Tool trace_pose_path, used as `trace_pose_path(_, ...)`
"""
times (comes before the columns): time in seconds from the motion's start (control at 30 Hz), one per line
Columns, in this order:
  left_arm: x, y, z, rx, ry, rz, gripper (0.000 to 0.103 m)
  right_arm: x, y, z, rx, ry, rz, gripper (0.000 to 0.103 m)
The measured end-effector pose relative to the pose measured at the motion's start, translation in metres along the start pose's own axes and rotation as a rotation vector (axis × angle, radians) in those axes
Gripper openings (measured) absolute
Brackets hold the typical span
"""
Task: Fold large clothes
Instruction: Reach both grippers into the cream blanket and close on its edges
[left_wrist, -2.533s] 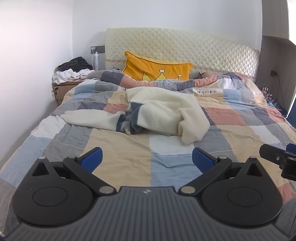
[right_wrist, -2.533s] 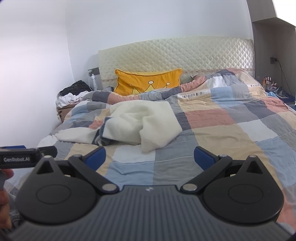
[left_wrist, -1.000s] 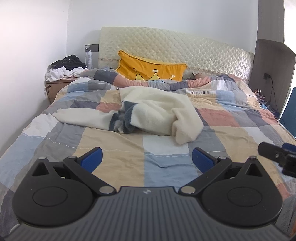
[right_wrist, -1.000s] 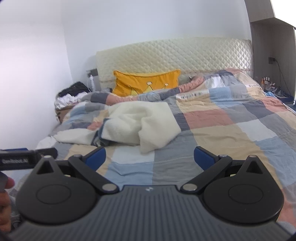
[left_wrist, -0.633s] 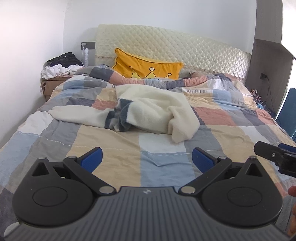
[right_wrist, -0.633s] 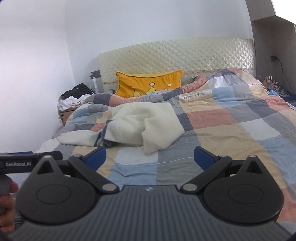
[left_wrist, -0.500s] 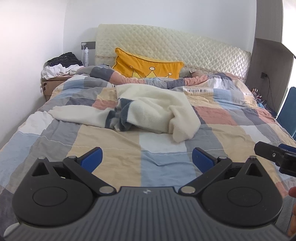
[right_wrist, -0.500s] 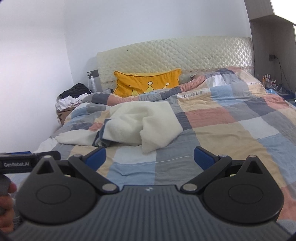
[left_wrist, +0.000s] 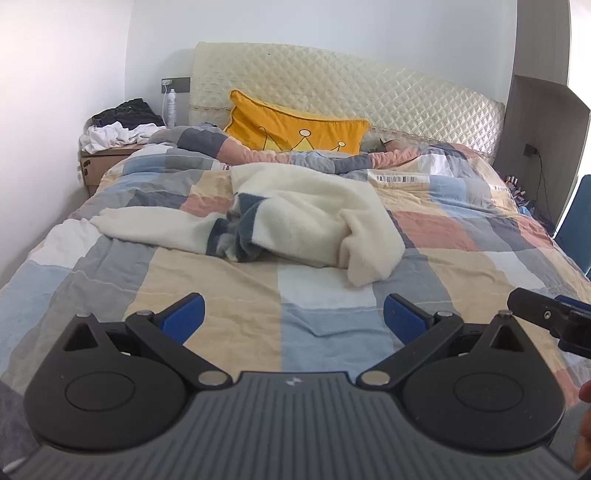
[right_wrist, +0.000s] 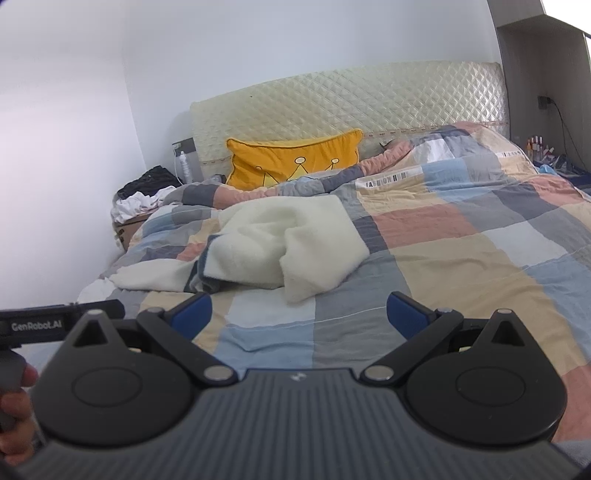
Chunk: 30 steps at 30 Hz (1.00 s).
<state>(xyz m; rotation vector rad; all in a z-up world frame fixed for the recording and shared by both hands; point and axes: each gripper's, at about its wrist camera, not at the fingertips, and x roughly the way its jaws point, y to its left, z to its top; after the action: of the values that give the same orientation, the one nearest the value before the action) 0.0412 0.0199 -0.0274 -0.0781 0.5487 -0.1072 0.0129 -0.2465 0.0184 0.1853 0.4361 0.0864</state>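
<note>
The left gripper (left_wrist: 293, 312) is closest in its own view, with its two blue fingers (left_wrist: 183, 317) spread wide apart and nothing between them. The right gripper (right_wrist: 301, 314) looks the same in its view, blue fingers (right_wrist: 406, 314) far apart and empty. Both hang over the near end of the checked quilt (left_wrist: 221, 295), not touching it. A bit of the right tool shows at the right edge of the left view, and a hand (right_wrist: 14, 406) holds the left tool at the left edge of the right view. Straight ahead of both tools, past some bare quilt, lies the big cream garment (left_wrist: 306, 218) with dark blue parts (left_wrist: 236, 236). It is bunched up in a heap, with one long part stretched out to the left. Behind it a yellow pillow (left_wrist: 295, 129) with a crown on it leans on the padded headboard (left_wrist: 351, 88). Far off to the left, a pile of clothes (left_wrist: 118, 125) sits on a box (left_wrist: 99, 162) by the wall.
</note>
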Motion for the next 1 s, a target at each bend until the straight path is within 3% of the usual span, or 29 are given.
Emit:
trace_pose_path(0.37,0.106,0.022,0.052,-0.075,0.087,-0.122,0.103,0.083,-0.019,0.026,0.121,0.096,0.119,0.098)
trace_pose_path(0.6,0.189,0.015,0.078,-0.047,0.122,-0.096,0.103,0.152,-0.027,0.039,0.149,0.149,0.138,0.098)
trace_pose_path(0.83,0.287,0.018,0.077,-0.085,0.207,-0.164,0.103,0.221,-0.045,0.024,0.233,0.199,0.124,0.099)
trace_pose_path(1.0,0.355,0.040,0.062,-0.200,0.236,-0.197,0.103,0.259,-0.065,0.004,0.308,0.225,0.148,0.099)
